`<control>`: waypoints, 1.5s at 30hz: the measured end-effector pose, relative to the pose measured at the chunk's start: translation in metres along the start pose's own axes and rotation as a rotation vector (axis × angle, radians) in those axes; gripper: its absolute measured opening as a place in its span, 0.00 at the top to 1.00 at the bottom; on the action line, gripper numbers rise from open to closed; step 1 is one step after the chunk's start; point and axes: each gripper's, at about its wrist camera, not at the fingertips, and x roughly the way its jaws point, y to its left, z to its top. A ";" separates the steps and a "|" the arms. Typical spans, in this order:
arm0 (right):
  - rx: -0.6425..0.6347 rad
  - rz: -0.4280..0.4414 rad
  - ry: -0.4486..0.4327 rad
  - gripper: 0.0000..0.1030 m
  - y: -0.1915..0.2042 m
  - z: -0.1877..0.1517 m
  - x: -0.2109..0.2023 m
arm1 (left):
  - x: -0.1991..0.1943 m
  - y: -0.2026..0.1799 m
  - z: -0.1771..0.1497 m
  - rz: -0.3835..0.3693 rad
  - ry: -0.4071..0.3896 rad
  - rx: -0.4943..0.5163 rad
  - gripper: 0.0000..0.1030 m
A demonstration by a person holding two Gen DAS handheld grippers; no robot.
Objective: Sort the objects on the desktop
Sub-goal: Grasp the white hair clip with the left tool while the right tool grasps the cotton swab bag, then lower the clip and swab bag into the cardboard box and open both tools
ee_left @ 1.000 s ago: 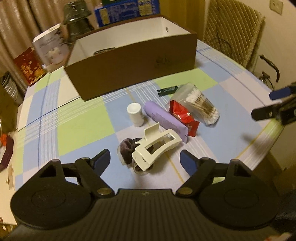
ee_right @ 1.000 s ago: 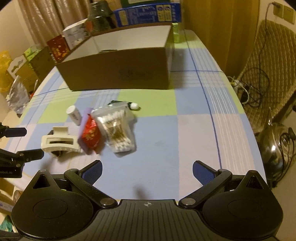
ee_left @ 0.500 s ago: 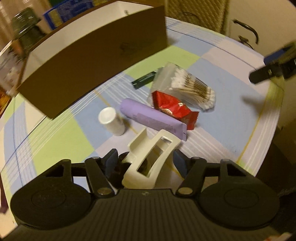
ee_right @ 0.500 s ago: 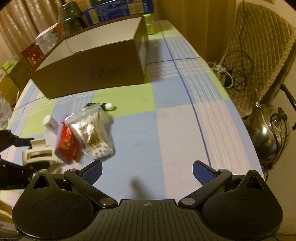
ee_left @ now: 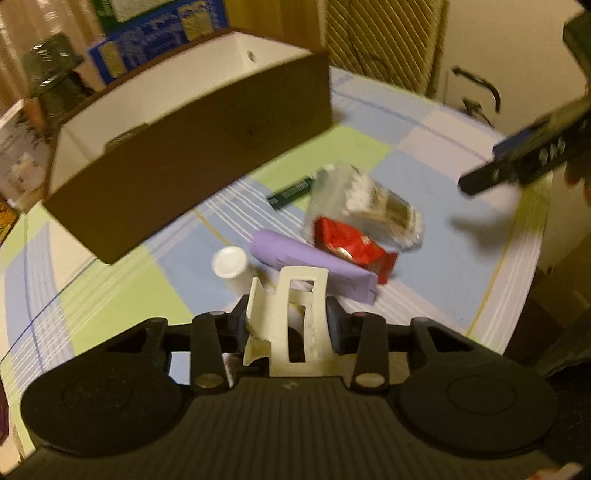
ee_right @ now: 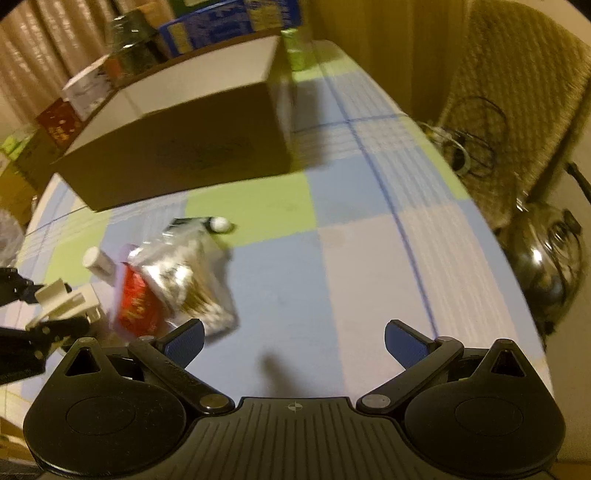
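Each camera sits just behind its own claw and looks steeply down along the fingers at the desk [ee_left: 110, 295]. The left view is close in: the left claw [ee_left: 288, 317] fills its lower edge, with the cardboard box [ee_left: 192, 177] ahead and the right claw [ee_left: 517, 166] entering from the upper right. The right view looks over the right claw [ee_right: 293, 338] from slightly farther back, with the same box [ee_right: 184, 162] ahead and the left claw [ee_right: 48, 310] at its left edge.

Home: checked tablecloth [ee_right: 369, 206], curtains [ee_right: 55, 33]
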 end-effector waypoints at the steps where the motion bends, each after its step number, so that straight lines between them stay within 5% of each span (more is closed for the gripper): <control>1: -0.018 0.015 -0.003 0.02 0.005 0.001 0.002 | -0.003 0.002 0.000 0.011 -0.007 -0.011 0.65; 5: -0.124 0.060 -0.012 0.02 0.026 0.006 0.014 | -0.022 0.017 0.000 0.039 -0.043 -0.082 0.65; 10: -0.221 0.127 0.002 0.26 0.045 0.009 0.029 | -0.042 0.041 -0.006 0.093 -0.067 -0.193 0.65; 20: -0.335 0.163 0.045 0.51 0.063 0.008 0.065 | -0.059 0.074 -0.022 0.180 -0.047 -0.322 0.65; 22: -0.347 0.173 0.045 0.71 0.064 0.008 0.065 | -0.060 0.077 -0.025 0.184 -0.046 -0.328 0.65; 24: -0.361 0.169 0.041 0.77 0.064 0.007 0.063 | -0.060 0.079 -0.025 0.183 -0.048 -0.332 0.65; 45: -0.249 0.170 -0.116 0.80 0.053 0.068 0.005 | -0.056 0.105 0.046 0.129 -0.192 -0.325 0.65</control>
